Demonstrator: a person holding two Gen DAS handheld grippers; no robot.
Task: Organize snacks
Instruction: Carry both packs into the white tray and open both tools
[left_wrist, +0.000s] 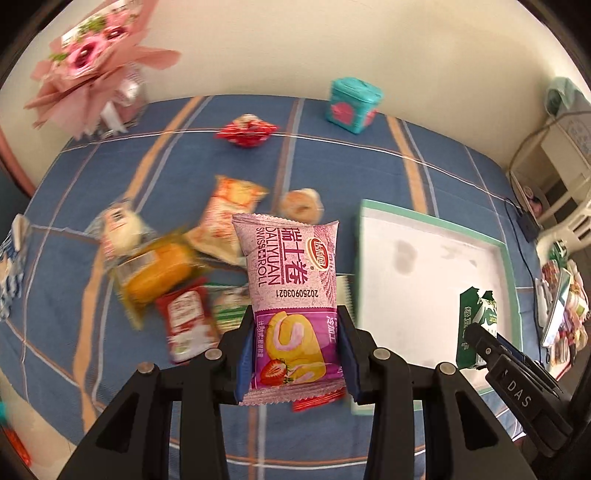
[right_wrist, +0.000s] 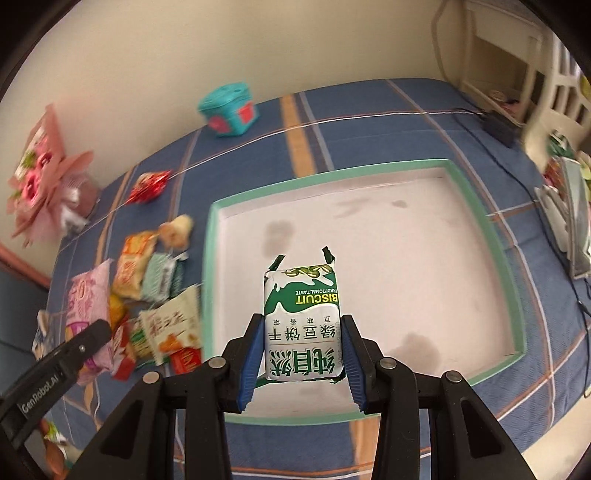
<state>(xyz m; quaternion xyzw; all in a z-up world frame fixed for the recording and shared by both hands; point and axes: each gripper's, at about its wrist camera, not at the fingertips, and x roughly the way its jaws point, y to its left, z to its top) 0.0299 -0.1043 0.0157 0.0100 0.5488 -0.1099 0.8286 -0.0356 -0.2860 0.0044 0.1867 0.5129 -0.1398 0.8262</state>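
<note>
Your left tongs (left_wrist: 295, 354) clench a pink Swiss-roll packet (left_wrist: 286, 280); your right tongs (right_wrist: 301, 354) clench a green-and-white biscuit packet (right_wrist: 303, 321) above the teal-rimmed white tray (right_wrist: 511, 280).

A pink Swiss-roll packet (left_wrist: 291, 295) is held upright above the blue cloth. A green-and-white biscuit packet (right_wrist: 303, 325) hangs over the white, green-rimmed tray (right_wrist: 480, 221).

- A pink paper bouquet (left_wrist: 85, 70) lies at the bed's far left corner.
- A teal box (right_wrist: 228, 109) sits against the wall.
- A black cable (right_wrist: 517, 177) crosses the blue plaid bedsheet (left_wrist: 332, 155).
</note>
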